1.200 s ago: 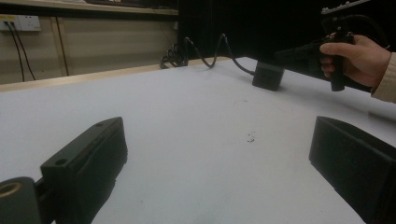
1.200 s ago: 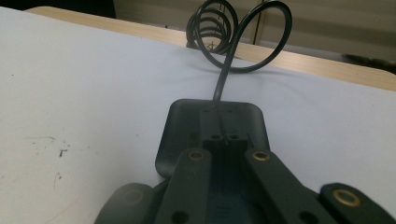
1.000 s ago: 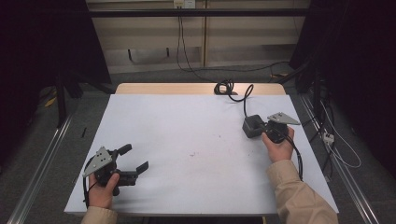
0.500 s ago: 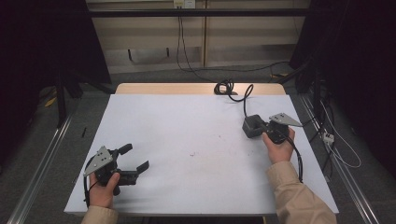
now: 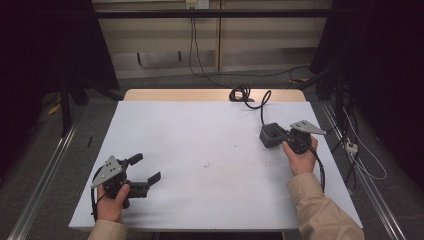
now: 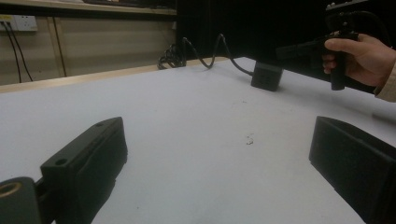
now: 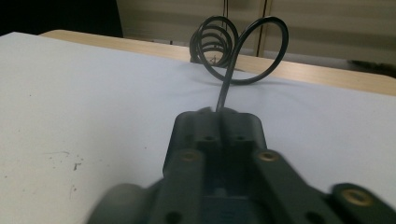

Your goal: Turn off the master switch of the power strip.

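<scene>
At the near left corner of the white table (image 5: pixel 200 145), a hand holds the left gripper (image 5: pixel 142 172) low over the surface, its two black jaws spread wide apart with nothing between them; the left gripper view shows bare tabletop between the jaws. Across the table on the right side, the other hand grips the right gripper (image 5: pixel 280 136), whose jaws sit on either side of a small dark adapter block (image 5: pixel 270 134) resting on the table. In the right gripper view, the jaws run close along the block (image 7: pixel 217 128), and they have just been opening slightly, with the block between them; whether the pads press on it cannot be told. Farther back, the block's black cable (image 5: pixel 260 102) curls into a coil (image 5: pixel 240 93) at the table's far wooden edge (image 5: pixel 175 94).
</scene>
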Demonstrator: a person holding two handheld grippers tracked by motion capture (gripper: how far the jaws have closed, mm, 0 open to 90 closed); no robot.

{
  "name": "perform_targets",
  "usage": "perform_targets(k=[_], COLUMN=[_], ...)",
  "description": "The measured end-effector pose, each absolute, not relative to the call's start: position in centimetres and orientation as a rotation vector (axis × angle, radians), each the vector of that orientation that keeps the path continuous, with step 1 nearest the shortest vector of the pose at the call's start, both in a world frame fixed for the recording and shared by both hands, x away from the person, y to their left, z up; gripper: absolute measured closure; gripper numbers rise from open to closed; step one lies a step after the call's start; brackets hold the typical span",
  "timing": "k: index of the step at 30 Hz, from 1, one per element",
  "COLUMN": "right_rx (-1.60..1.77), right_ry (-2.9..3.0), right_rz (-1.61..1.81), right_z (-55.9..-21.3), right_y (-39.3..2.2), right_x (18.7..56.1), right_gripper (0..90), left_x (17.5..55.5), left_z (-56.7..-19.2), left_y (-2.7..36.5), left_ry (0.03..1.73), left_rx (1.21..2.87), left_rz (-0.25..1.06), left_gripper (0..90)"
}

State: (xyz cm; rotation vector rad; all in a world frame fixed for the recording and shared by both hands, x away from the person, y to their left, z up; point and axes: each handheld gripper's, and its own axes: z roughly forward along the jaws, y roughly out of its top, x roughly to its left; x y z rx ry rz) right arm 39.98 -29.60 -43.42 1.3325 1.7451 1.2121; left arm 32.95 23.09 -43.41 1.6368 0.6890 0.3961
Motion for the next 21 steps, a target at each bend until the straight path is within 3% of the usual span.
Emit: perform_targets(k=[2,3,21], right_rx=[1.332,1.329,1.370], right_ry=[1.751,1.755,1.750], right_rz=[1.216,1.218,1.219], right_z=[-43.44,-43.39,-43.13], right_y=[-29.58,-29.52,-29.31], right_x=[39.99,39.95,39.69], right_gripper=[80.5,75.4,36.4], left_x=[32.96,32.99,33.20], left_z=[-43.42,-43.42,-43.50], left_y=[23.08,23.06,22.85], left_ry=[0.690,0.691,0.690], left_rx=[1.635,1.635,1.644], left_rz=[0.397,0.397,0.390], left_gripper=[3.8,3.8,3.8])
